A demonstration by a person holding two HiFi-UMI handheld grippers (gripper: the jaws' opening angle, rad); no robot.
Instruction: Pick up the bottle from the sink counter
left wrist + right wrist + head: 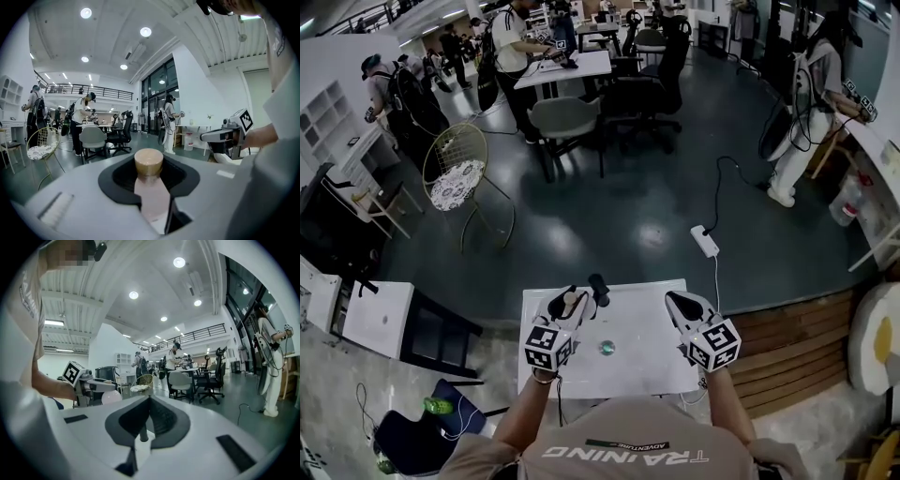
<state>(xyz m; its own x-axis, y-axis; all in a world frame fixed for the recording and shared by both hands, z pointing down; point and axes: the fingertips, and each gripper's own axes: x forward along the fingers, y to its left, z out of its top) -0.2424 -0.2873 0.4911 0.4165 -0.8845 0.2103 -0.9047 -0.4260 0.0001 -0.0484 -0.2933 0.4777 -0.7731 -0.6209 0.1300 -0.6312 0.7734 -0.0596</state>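
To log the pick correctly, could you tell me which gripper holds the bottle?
The left gripper: its jaws clamp the tan-capped pink bottle, while the right gripper has its jaws closed on nothing.

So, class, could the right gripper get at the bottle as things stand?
Probably not usefully: the bottle is clamped in the left gripper, whose fingers cover its sides, and the right gripper has its fingers together.

Shows only the cap and upper body of the pale pink plastic bottle with round tan cap (150, 187); loses its base behind the grey housing of the left gripper (573, 297). Cannot identify the small round greenish object (607, 348) on the white rectangular table (642, 370): too small.
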